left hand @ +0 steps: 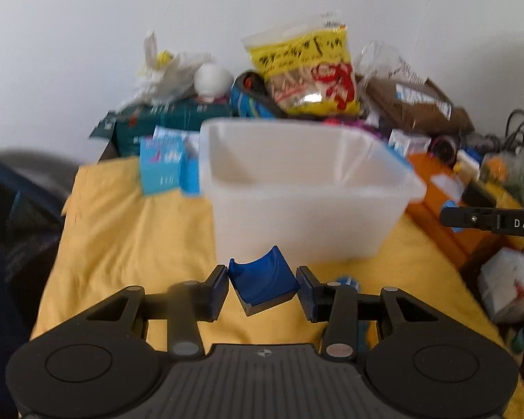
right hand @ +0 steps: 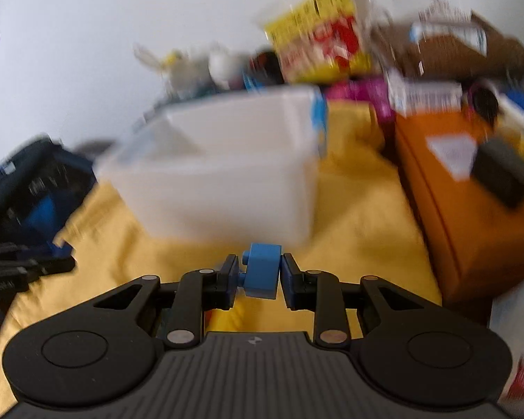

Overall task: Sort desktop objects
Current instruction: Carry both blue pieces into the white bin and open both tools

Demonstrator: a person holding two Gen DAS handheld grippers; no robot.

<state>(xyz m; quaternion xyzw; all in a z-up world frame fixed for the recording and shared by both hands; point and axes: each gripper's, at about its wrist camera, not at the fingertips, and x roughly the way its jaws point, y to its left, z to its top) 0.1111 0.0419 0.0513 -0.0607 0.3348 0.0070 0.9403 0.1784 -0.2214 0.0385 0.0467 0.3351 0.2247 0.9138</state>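
The left gripper (left hand: pixel 263 291) is closed on a dark blue curved block (left hand: pixel 262 284), and the block sits a bit crooked between the pads, so it could twist and slip out if the hand shakes. The right gripper (right hand: pixel 257 281) is closed on a small light blue block (right hand: pixel 262 270), pinched only by its sides, with a little peg poking out to the left; it could pop free too. Both pictures are blurry, so a fast swing looks like the likely thing to knock a block loose. The white bin (left hand: pixel 307 188) stands on the yellow cloth (left hand: pixel 122 244), toward the back of the tabletop, just ahead of both grippers, and it looks empty inside. My guess is the blocks go in there. The near wall of the bin stands in the way, so each block has to be lifted over the rim, or it will bump the wall and fall on the cloth. The two grippers are close together, side by side, and could hit each other over the bin. An orange box (right hand: pixel 447 209) sits along the right edge of the cloth, near the bin. Behind the bin, by the back edge, there is a yellow snack bag (left hand: pixel 307 73), a brown bag (left hand: pixel 415 104) and a small blue-and-white box (left hand: pixel 164 160).
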